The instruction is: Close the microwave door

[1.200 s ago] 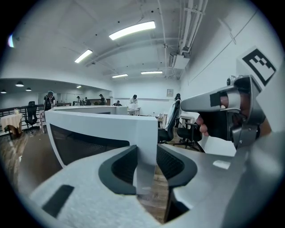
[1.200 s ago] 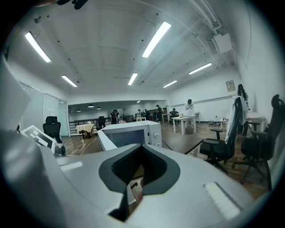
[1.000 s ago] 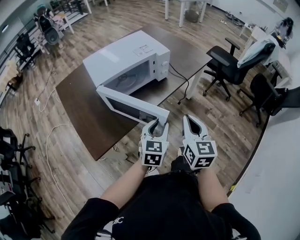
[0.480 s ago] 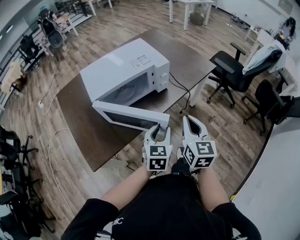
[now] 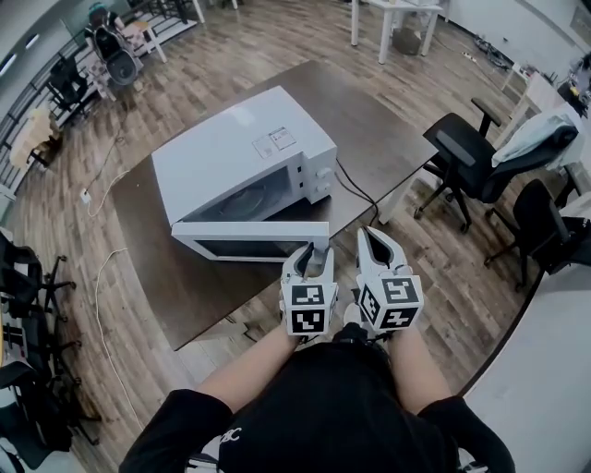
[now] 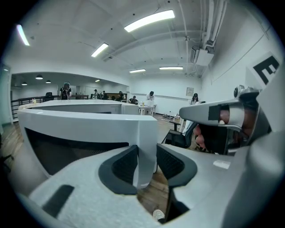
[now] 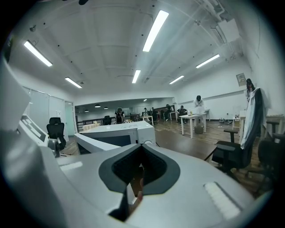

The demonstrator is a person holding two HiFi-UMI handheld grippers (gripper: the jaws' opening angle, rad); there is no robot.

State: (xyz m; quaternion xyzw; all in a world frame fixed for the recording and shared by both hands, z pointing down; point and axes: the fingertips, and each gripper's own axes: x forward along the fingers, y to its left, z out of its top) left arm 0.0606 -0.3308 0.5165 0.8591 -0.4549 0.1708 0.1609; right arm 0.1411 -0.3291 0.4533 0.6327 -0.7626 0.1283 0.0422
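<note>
A white microwave [image 5: 240, 152] stands on a dark brown table [image 5: 369, 120]. Its door [image 5: 249, 242] hangs open, swung out to the front with its window facing me. My left gripper [image 5: 312, 251] is shut on the door's free right edge. In the left gripper view that white door edge [image 6: 144, 142] fills the gap between the dark pads [image 6: 124, 167]. My right gripper [image 5: 369, 236] hovers just right of the left one, shut and holding nothing. In the right gripper view the microwave [image 7: 129, 131] lies ahead to the left.
A black power cable [image 5: 355, 189] runs from the microwave's right side off the table edge. Black office chairs [image 5: 471, 152] stand to the right on the wooden floor. A white table [image 5: 392, 14] stands far behind. More chairs line the left wall.
The door has swung from a wide angle toward the microwave's front, with my left gripper on its edge. Both grippers shifted along with it, staying side by side.
</note>
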